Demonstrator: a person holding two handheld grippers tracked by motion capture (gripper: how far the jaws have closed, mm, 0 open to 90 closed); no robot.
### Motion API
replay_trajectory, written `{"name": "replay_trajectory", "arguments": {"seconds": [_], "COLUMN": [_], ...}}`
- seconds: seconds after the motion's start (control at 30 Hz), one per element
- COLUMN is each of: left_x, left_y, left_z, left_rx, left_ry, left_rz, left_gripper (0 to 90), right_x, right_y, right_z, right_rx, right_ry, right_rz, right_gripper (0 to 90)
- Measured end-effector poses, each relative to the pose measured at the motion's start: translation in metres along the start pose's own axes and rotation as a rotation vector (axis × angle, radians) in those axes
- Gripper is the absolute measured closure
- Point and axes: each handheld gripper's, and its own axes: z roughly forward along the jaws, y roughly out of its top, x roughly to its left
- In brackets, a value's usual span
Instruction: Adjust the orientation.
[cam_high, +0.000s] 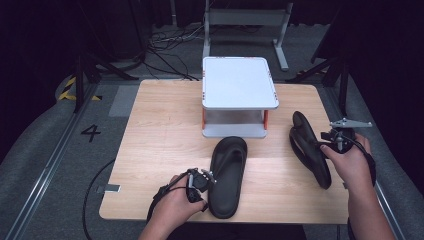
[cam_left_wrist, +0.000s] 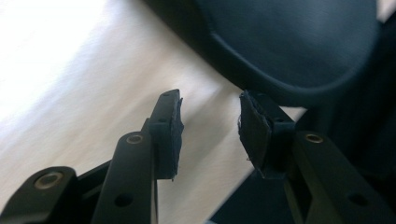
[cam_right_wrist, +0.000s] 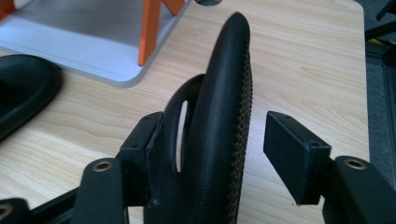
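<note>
Here the right gripper (cam_right_wrist: 219, 144) stands open around the edge-up sandal (cam_right_wrist: 219, 116).

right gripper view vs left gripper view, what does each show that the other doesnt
Right gripper view alone: a black slipper on edge standing between the right gripper jaws, one pad against its strap side and the other pad apart from its sole; also the grey shelf stand with its orange post.

Left gripper view alone: the left gripper, jaws apart with nothing between them, just short of the flat slipper's rim.

Both: the light wooden table and the flat black slipper.
</note>
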Motion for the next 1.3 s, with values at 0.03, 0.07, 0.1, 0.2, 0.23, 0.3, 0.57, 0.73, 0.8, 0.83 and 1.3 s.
{"name": "replay_trajectory", "arguments": {"seconds": [0.03, 0.07, 0.1, 0.2, 0.23, 0.3, 0.57, 0.73, 0.8, 0.83, 1.3], "left_x": [-0.001, -0.004, -0.005, -0.010, -0.011, -0.010, 0.001, 0.016, 0.022, 0.024, 0.041], "left_y": [0.001, 0.003, 0.003, 0.005, 0.006, 0.006, -0.002, -0.007, -0.007, -0.007, 0.008], "left_z": [0.001, 0.002, 0.002, 0.002, 0.001, 0.000, -0.015, -0.023, -0.024, -0.024, -0.020], "left_rx": [-0.001, -0.002, -0.002, -0.012, -0.013, -0.034, -0.102, -0.128, -0.132, -0.138, -0.169], "left_ry": [-0.002, -0.002, -0.005, -0.039, -0.047, -0.055, -0.034, 0.007, 0.018, 0.023, 0.101], "left_rz": [0.009, 0.016, 0.024, 0.044, 0.064, 0.053, 0.003, -0.050, -0.069, -0.075, -0.075], "left_gripper": [58.3, 58.2, 58.1, 56.1, 56.1, 52.3, 45.9, 45.9, 46.1, 46.1, 43.5], "right_x": [0.000, -0.001, -0.002, -0.002, -0.003, -0.001, 0.003, 0.012, 0.024, 0.024, 0.086], "right_y": [0.000, -0.001, -0.001, -0.001, -0.001, 0.000, 0.001, 0.002, 0.003, 0.003, -0.010], "right_z": [0.002, 0.003, 0.004, 0.005, 0.005, 0.003, 0.001, -0.006, -0.016, -0.016, -0.024], "right_rx": [0.009, 0.015, 0.025, 0.030, 0.034, 0.044, 0.054, 0.058, 0.045, 0.045, 0.106], "right_ry": [-0.005, -0.018, -0.024, -0.009, 0.001, 0.014, 0.000, 0.026, 0.072, 0.072, 0.280], "right_rz": [0.006, 0.005, 0.006, 0.027, 0.037, 0.049, 0.050, 0.056, 0.055, 0.055, 0.014], "right_gripper": [42.0, 44.9, 46.1, 49.7, 53.5, 61.6, 63.8, 64.2, 64.3, 64.3, 63.7]}}
